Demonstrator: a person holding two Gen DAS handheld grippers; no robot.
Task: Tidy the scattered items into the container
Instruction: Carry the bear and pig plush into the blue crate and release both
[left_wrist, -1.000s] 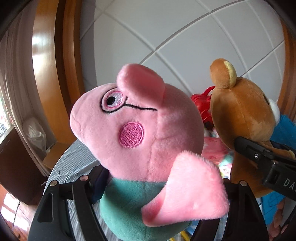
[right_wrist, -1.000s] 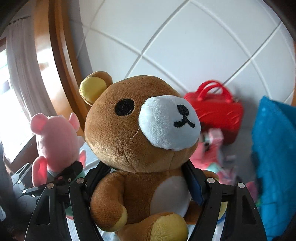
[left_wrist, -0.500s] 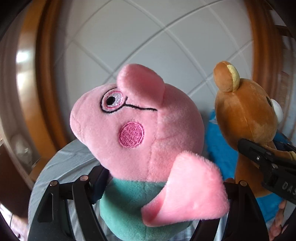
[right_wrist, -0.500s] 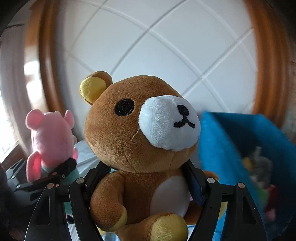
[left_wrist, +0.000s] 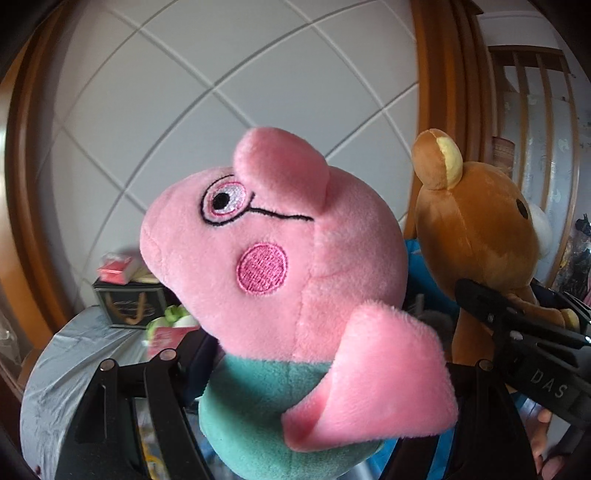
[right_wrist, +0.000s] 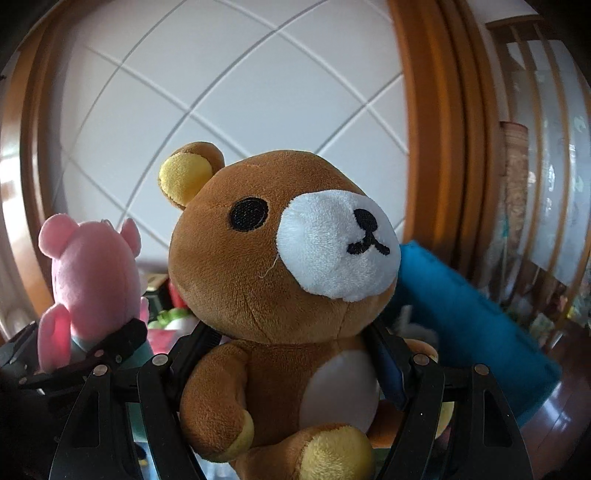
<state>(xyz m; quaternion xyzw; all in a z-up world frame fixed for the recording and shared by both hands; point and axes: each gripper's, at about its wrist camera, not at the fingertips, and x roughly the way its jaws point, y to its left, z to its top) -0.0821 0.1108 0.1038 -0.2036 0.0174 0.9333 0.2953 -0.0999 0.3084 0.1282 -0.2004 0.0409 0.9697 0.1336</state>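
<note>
A pink pig plush (left_wrist: 280, 258) with a teal body fills the left wrist view, and my left gripper (left_wrist: 325, 365) is shut on its body. My right gripper (right_wrist: 291, 354) is shut on the waist of a brown bear plush (right_wrist: 266, 266) with a white muzzle. Both toys are held up in the air, side by side. The bear (left_wrist: 476, 229) shows to the right of the pig, with the right gripper (left_wrist: 517, 332) under it. The pig (right_wrist: 92, 273) and left gripper (right_wrist: 110, 347) sit left of the bear. A blue fabric container (right_wrist: 461, 321) stands behind and right of the bear.
A black box (left_wrist: 129, 306) with a pink packet on top sits on a grey-covered surface (left_wrist: 66, 362), beside small green and white toys (left_wrist: 173, 321). A white quilted panel in a wooden frame (left_wrist: 436, 110) stands behind. A person's fingers (left_wrist: 543, 443) show at the lower right.
Both grippers have swung across and upward together, still gripping their toys. The red bag has left the view. The blue container and the right wooden frame have come in.
</note>
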